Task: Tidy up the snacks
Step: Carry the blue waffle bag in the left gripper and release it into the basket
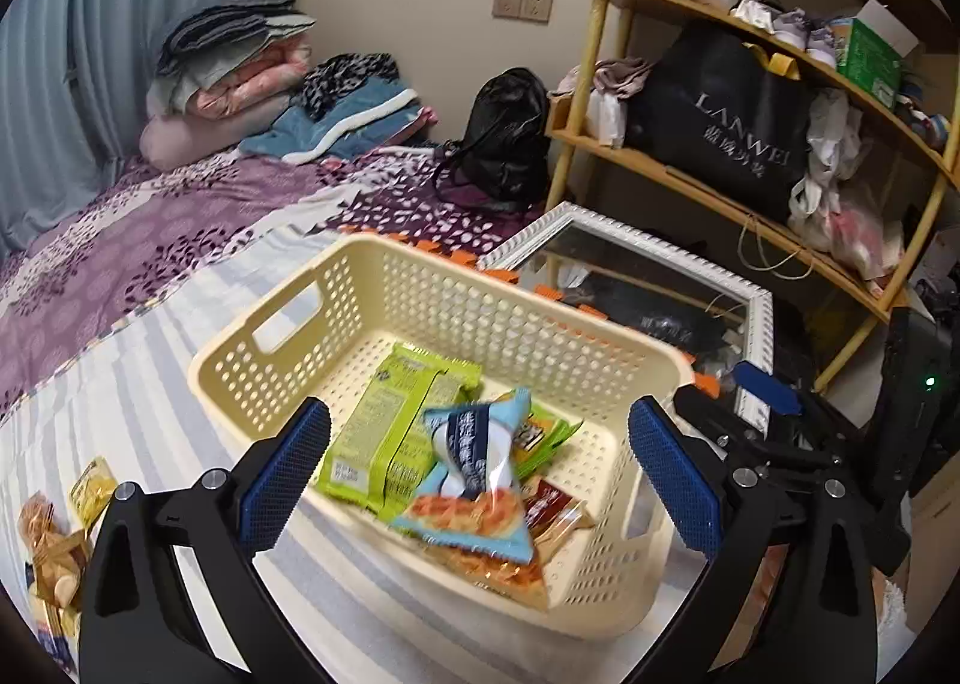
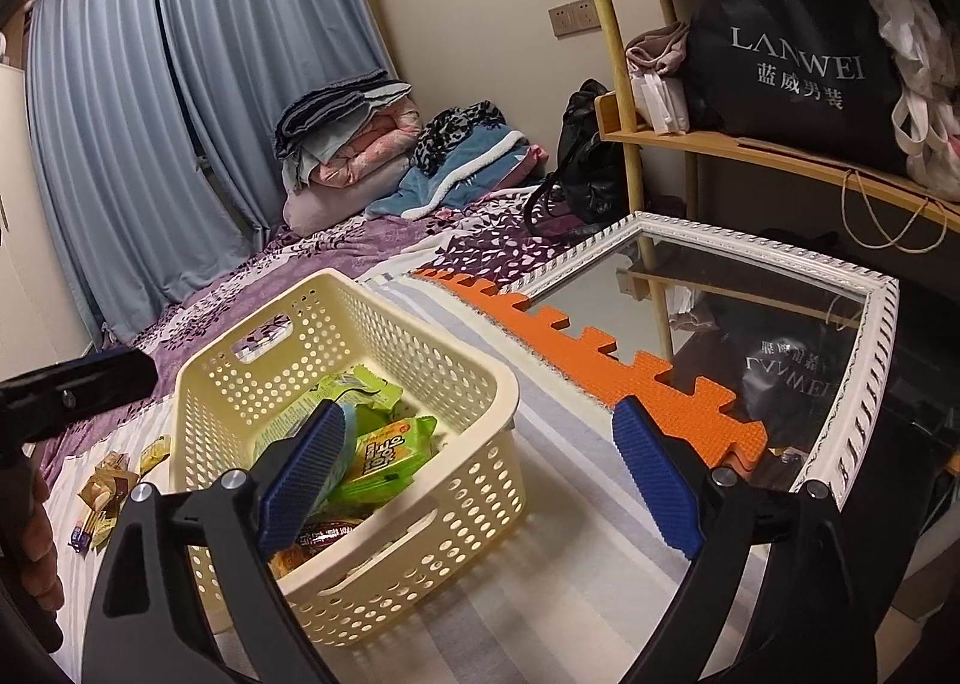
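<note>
A cream perforated basket point(image 1: 480, 312) point(image 2: 420, 324) stands on the striped bedsheet. It holds green snack packs point(image 1: 390, 432) point(image 2: 384, 456), an orange-printed bag point(image 1: 474, 528) and a brown wrapper point(image 1: 549, 504). A light-blue and white packet point(image 1: 480, 444) lies on top of the pile. My left gripper point(image 1: 480, 474) hovers open over the basket's near side, its blue pads well clear of that packet. My right gripper point(image 2: 480, 480) is open and empty at the basket's right corner. Several loose snacks point(image 1: 54, 540) point(image 2: 108, 492) lie on the sheet left of the basket.
A white-framed mirror point(image 2: 870, 372) and an orange foam mat point(image 2: 600, 360) lie right of the basket. A wooden shelf point(image 1: 690, 174) with a black bag point(image 2: 792, 60) stands behind. Folded bedding point(image 1: 240, 78) and a black backpack point(image 1: 504, 138) sit at the bed's far end.
</note>
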{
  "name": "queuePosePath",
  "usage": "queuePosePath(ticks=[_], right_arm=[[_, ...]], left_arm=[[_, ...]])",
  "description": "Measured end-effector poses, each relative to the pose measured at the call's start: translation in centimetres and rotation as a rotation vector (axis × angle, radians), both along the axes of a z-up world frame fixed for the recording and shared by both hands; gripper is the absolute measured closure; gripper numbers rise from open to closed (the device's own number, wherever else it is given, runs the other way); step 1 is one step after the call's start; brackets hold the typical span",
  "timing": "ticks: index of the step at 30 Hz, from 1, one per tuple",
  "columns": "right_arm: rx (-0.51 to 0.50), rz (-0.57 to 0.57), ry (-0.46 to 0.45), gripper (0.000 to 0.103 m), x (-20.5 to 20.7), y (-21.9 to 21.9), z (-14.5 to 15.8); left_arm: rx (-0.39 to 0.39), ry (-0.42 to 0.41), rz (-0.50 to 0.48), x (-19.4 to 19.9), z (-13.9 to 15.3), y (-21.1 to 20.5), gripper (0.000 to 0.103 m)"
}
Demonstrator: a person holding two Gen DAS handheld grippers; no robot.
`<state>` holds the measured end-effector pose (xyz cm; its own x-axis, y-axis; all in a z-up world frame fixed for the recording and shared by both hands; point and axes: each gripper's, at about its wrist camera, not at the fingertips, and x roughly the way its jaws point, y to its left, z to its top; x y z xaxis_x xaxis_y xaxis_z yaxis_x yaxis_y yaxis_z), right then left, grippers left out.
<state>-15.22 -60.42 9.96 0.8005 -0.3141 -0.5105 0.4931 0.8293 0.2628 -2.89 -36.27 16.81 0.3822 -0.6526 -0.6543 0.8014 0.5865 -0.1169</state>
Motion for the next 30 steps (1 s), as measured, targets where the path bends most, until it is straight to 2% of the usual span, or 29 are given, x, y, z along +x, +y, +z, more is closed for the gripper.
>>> queuePosePath(ticks=[6,17,20,30], right_arm=[[-0.009,0.02,0.001,0.013,0.5,0.8,0.3],[-0.046,0.038,0.005,0.009,1.0,2.8,1.5],[-0.057,0.038,0.005,0.005,1.0,3.2,1.8],[-0.079,0.063,0.029,0.005,1.7,5.0,2.7]], left_arm=[[-0.005,0.019,0.052,0.7,-0.2,2.0,0.002],[0.016,-0.058,0.084,-0.2,0.5,4.5,0.002],[0.011,-0.055,0.089,-0.3,0.7,5.3,0.002],[-0.002,-0.047,0.154,0.1,0.7,8.5,0.002]])
